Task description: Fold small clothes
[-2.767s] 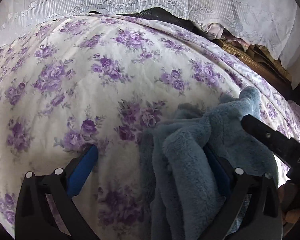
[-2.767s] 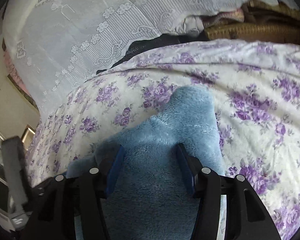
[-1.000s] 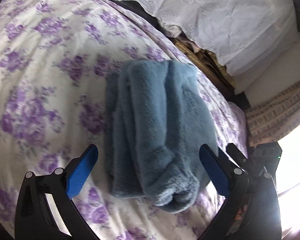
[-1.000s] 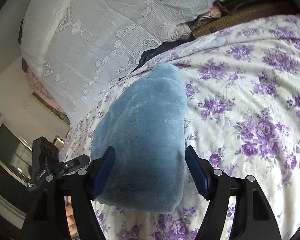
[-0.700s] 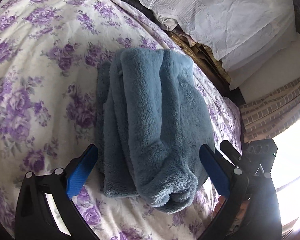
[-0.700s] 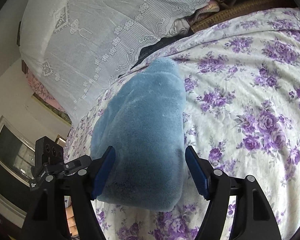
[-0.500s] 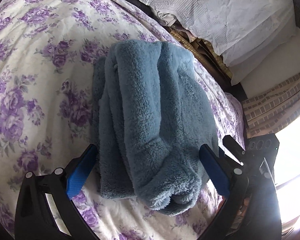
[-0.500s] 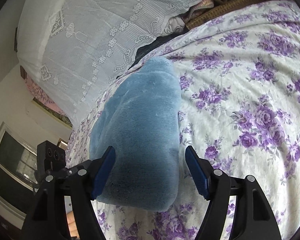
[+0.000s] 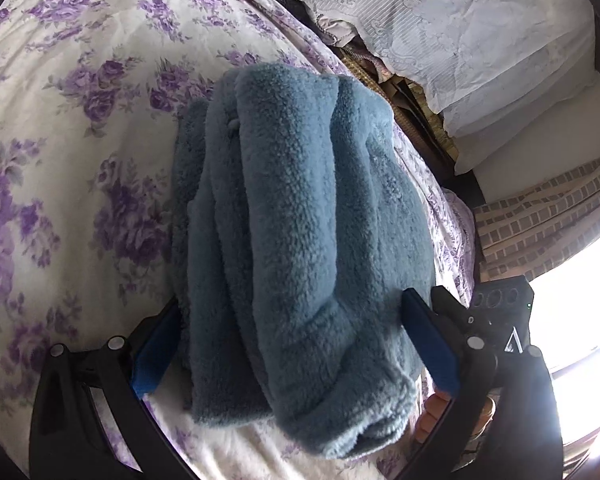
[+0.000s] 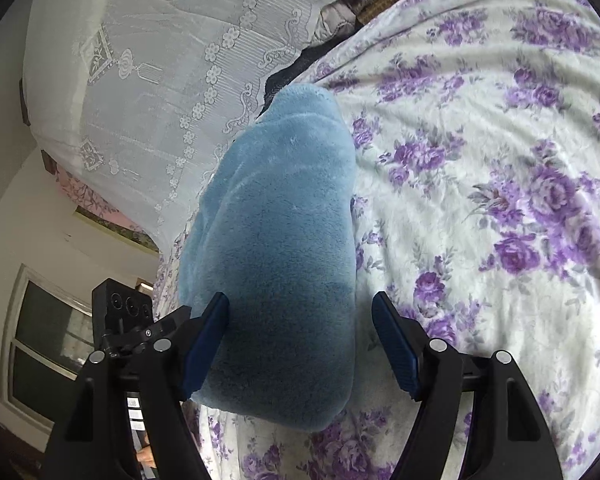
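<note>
A folded blue fleece garment (image 9: 300, 232) lies as a thick bundle on the purple-flowered bedsheet (image 9: 60, 152). My left gripper (image 9: 292, 344) is open, its blue pads on either side of the bundle's near end. In the right wrist view the same garment (image 10: 280, 248) lies lengthwise ahead. My right gripper (image 10: 300, 344) is open and straddles its near end, the left pad against the fleece, the right pad a little apart from it. Each gripper shows at the edge of the other's view.
A white lace-trimmed cloth (image 10: 160, 60) hangs along the far side of the bed, with a woven mat and dark fabric (image 9: 404, 92) under it. A patterned curtain (image 9: 548, 216) and a bright window are at the right. The sheet (image 10: 500, 200) spreads right of the garment.
The garment has been laid down folded and both grippers have let go. Over the last second both grippers have moved closer over the bundle's ends, staying open.
</note>
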Demonstrator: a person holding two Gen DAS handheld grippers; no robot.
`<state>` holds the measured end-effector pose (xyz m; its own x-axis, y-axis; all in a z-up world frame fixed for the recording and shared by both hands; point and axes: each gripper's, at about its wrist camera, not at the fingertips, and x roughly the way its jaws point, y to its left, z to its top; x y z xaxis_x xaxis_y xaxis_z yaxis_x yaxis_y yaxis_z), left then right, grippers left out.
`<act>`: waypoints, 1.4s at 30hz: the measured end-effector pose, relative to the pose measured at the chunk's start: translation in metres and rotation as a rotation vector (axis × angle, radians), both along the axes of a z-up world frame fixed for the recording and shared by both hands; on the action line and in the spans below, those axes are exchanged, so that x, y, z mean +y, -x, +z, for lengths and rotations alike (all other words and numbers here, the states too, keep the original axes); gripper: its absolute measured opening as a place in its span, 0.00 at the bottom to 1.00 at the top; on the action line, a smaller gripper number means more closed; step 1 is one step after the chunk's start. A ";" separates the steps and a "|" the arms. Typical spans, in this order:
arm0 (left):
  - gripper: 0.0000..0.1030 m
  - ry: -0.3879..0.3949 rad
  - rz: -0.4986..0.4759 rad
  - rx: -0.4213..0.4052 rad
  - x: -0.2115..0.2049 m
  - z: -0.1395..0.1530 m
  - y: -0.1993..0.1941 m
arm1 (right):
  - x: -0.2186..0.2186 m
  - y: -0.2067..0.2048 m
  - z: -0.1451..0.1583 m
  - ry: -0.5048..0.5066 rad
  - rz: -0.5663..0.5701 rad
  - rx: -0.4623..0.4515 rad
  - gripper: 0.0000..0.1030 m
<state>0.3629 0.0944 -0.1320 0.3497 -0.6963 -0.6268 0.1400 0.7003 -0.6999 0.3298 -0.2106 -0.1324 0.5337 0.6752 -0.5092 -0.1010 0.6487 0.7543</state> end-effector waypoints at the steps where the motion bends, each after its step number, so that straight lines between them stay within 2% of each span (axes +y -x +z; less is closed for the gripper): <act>1: 0.96 0.002 -0.004 -0.001 0.000 0.000 -0.003 | 0.001 -0.002 0.000 -0.002 0.006 0.000 0.73; 10: 0.96 0.007 -0.029 -0.005 -0.006 -0.003 -0.018 | 0.006 -0.033 -0.008 -0.100 0.033 0.025 0.75; 13: 0.96 0.004 -0.034 -0.008 -0.008 -0.004 -0.024 | 0.010 -0.042 -0.009 -0.098 0.043 0.023 0.78; 20: 0.96 -0.013 -0.037 -0.017 -0.012 -0.006 -0.035 | 0.028 -0.052 -0.006 -0.011 0.070 -0.013 0.83; 22: 0.96 -0.026 -0.036 -0.023 -0.015 -0.006 -0.035 | 0.028 -0.050 -0.006 -0.002 0.067 -0.022 0.82; 26: 0.96 -0.078 -0.031 -0.056 -0.022 -0.002 -0.031 | 0.032 -0.045 -0.004 0.053 0.055 -0.060 0.72; 28: 0.93 -0.112 -0.029 -0.083 -0.027 0.001 -0.026 | 0.033 -0.040 -0.002 0.082 0.046 -0.082 0.69; 34: 0.79 -0.130 -0.027 -0.132 -0.030 0.011 -0.014 | 0.040 -0.026 0.011 0.186 0.028 -0.167 0.63; 38: 0.76 -0.185 -0.033 -0.201 -0.040 0.024 -0.004 | 0.041 -0.018 0.017 0.224 0.018 -0.203 0.62; 42: 0.75 -0.200 -0.038 -0.221 -0.045 0.028 -0.001 | 0.036 -0.015 0.019 0.225 0.010 -0.206 0.62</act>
<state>0.3634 0.0495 -0.1036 0.4689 -0.5823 -0.6641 0.3028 0.8123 -0.4985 0.3448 -0.1744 -0.1135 0.6351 0.5635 -0.5283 -0.2437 0.7952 0.5552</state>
